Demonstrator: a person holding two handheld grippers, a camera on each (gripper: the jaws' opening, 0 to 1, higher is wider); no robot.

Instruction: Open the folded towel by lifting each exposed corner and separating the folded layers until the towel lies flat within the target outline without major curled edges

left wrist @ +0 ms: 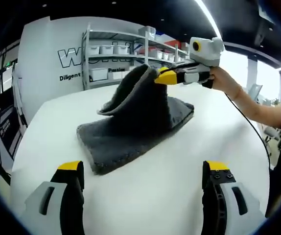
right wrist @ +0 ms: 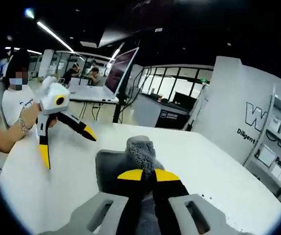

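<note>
The right gripper (right wrist: pixel 149 175) pinches a towel (left wrist: pixel 130 122) corner, lifted above the bench (left wrist: pixel 179 161); the left gripper (left wrist: pixel 143 171) hangs spread near its edge.

Towel on the table, one corner raised between two grippers

In the left gripper view, the towel (left wrist: pixel 135 127) lies on the table (left wrist: pixel 145 196) at about 12 o'clock from the left gripper (left wrist: pixel 143 176), whose jaws stand wide apart at 7 and 5 o'clock with bare tabletop between them. The right gripper (left wrist: pixel 167 76) comes in from 2 o'clock, clamped on the towel's raised corner, above the part lying on the table. Shelving (left wrist: pixel 126 54) stands behind the table at 12 o'clock. In the right gripper view, the towel rises between the jaws at 6 o'clock; the left gripper sits at 9 o'clock, above the table.
</note>
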